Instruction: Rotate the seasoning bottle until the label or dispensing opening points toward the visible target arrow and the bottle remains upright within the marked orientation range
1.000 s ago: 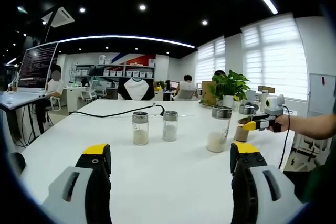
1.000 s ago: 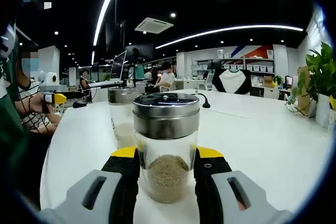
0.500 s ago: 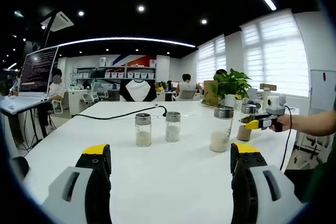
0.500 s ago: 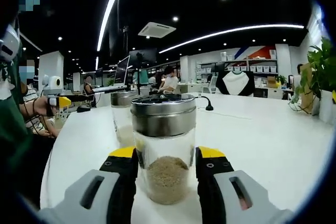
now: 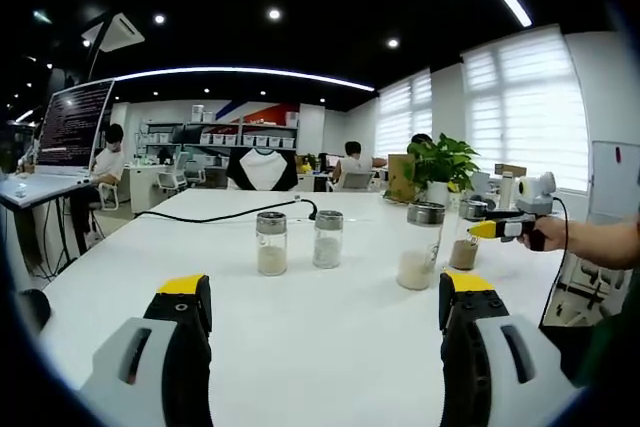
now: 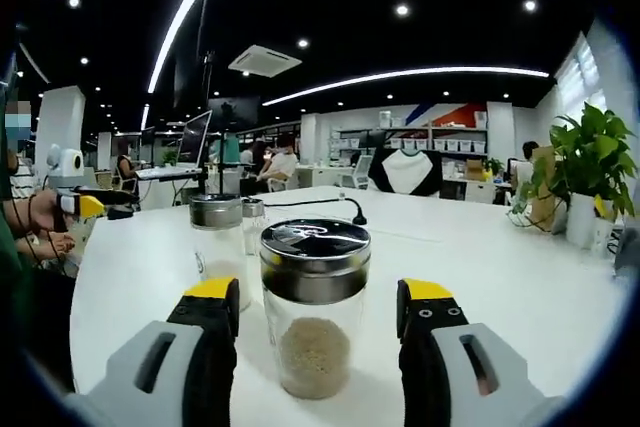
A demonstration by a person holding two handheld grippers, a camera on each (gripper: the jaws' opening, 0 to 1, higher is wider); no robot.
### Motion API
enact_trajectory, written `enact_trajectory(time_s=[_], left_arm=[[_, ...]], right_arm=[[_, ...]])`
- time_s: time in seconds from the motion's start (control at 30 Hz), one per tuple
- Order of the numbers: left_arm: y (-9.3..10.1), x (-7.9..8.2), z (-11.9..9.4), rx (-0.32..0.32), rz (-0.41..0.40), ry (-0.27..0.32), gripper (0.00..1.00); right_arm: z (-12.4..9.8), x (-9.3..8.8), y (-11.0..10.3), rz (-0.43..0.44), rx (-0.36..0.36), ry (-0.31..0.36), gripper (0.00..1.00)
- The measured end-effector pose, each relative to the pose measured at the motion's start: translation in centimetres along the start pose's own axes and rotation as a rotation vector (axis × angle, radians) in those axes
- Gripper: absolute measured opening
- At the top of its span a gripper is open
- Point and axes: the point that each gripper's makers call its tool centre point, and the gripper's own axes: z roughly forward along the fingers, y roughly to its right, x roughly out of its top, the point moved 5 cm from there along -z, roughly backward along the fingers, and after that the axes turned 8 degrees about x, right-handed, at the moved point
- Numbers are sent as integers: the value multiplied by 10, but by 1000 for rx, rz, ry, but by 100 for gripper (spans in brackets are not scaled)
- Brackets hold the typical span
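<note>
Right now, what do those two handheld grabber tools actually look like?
Both match: the left gripper and the right gripper each have two chunky grey fingers with black inner faces, yellow tips and a slot-shaped cut-out. In the left gripper view the right gripper shows a white camera box and a trailing black cable.

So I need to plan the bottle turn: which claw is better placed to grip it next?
Right. The right claw is open with its jaws on either side of the brown-seasoning bottle, which stands upright on the white table. The left claw is open over bare table, well short of any bottle.
</note>
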Motion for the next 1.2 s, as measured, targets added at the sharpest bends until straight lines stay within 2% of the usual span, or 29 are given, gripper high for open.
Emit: enact_trajectory(time_s=[0.1, 0.23, 0.33, 0.43, 0.53, 0.6, 0.77, 0.9, 1.03, 1.2], left_arm=[[0, 0, 0, -1, -6, 1, 100], [1, -2, 0, -3, -6, -1, 100], [1, -3, 0, -4, -10, -6, 100], [0, -3, 0, -3, -12, -3, 100], [1, -4, 1, -5, -11, -3, 100], [2, -3, 1, -11, -9, -2, 100], [4, 0, 1, -13, -3, 6, 100], [5, 0, 0, -16, -3, 5, 100], [6, -2, 0, -17, -3, -5, 100], [8, -1, 0, -23, 1, -1, 100]], right_arm=[[1, -2, -3, 47, -68, -5, 64], [1, -1, -3, 47, -190, -1, 63], [5, 1, -5, 33, -234, -5, 63], [7, 2, -4, 35, -313, -1, 62], [11, 1, -5, 32, -332, -2, 60], [12, 1, -5, 41, -348, 23, 56], [15, -5, -5, 83, -382, 14, 55], [15, -9, -2, 83, -411, 12, 52], [15, -16, -2, 104, -408, -13, 41], [15, -17, -4, 82, -407, -10, 40]])
